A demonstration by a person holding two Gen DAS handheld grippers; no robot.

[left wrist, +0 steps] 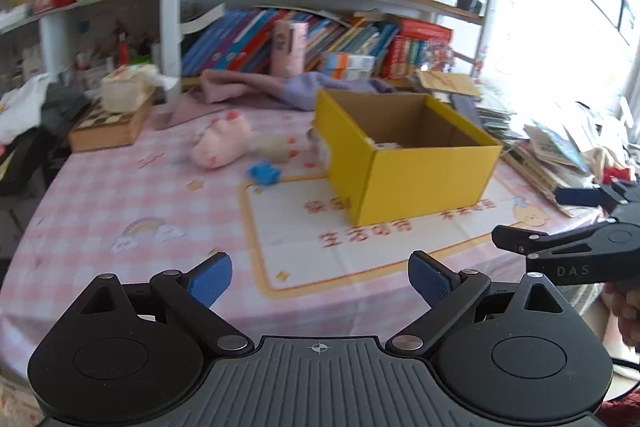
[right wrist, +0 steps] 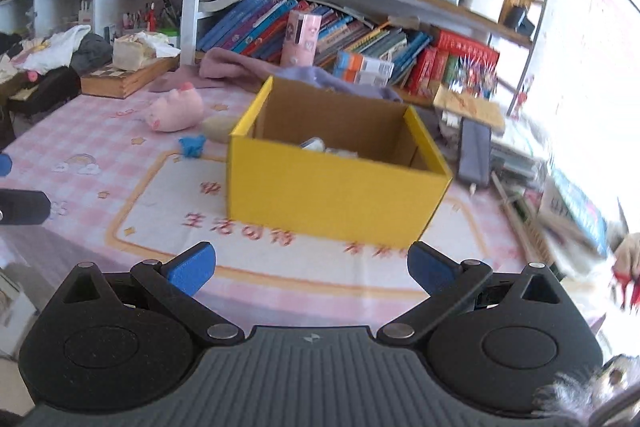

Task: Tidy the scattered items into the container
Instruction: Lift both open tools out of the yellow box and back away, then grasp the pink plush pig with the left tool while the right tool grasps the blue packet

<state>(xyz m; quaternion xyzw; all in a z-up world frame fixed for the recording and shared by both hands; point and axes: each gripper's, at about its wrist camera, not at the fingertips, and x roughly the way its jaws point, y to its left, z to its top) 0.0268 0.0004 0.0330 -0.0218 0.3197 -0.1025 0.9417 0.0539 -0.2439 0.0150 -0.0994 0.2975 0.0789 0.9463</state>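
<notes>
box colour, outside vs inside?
The box is yellow outside, plain brown cardboard inside; clearest in the right wrist view.

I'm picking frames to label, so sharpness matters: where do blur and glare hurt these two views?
Left wrist view: motion blur softens the pink plush and blue toy; the window side is blown out white. Right wrist view: the yellow box is fairly sharp, the right edge smears and overexposes. Both bend the shelves, fisheye-style.
</notes>
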